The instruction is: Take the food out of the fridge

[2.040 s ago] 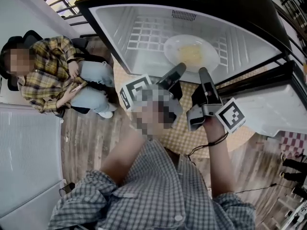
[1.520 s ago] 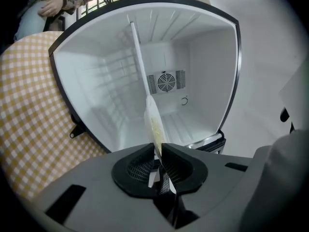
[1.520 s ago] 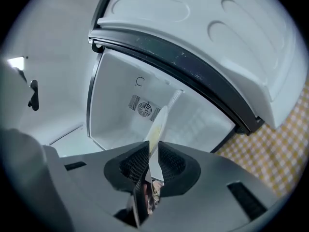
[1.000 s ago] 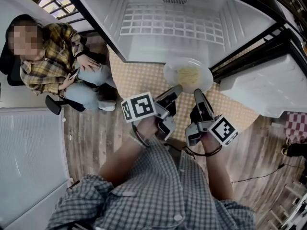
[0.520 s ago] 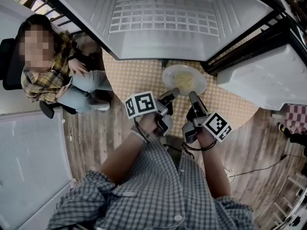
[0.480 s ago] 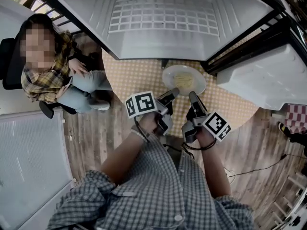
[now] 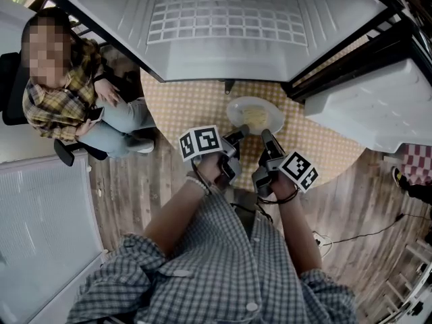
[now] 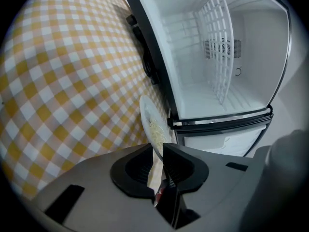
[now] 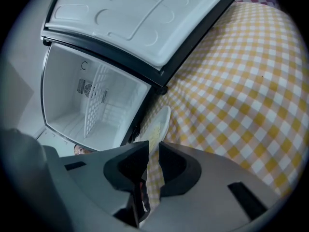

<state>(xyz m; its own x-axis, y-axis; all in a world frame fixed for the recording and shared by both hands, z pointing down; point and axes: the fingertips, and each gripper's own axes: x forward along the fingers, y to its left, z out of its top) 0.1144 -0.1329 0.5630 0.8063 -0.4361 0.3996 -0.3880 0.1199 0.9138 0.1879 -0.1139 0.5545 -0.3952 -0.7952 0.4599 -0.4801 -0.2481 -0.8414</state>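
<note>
Two grippers, one plate (image 7: 233, 113). A couple of seconds back it sat on the fridge (image 7: 223, 59) floor. Now it's out and down on the checked bench (image 7: 182, 106), just in front of the fridge opening, with the pale yellow food (image 7: 256, 117) on it.

My left gripper's (image 7: 237, 135) fingers (image 8: 181, 166) have just been opening. The near rim is between them, lying against one finger, with no real squeeze that I can see. My right gripper's (image 7: 265, 135) fingers look pinched on the rim.

I'd call the take-out essentially done, release pending.

Room: the plate is well in from the bench edge, and the fridge lip is near its far rim. The fridge door (image 7: 364, 106) hangs right of the fridge. A seated person (image 7: 67, 93) is left of it, well apart. Straight back from the fridge looks free.
</note>
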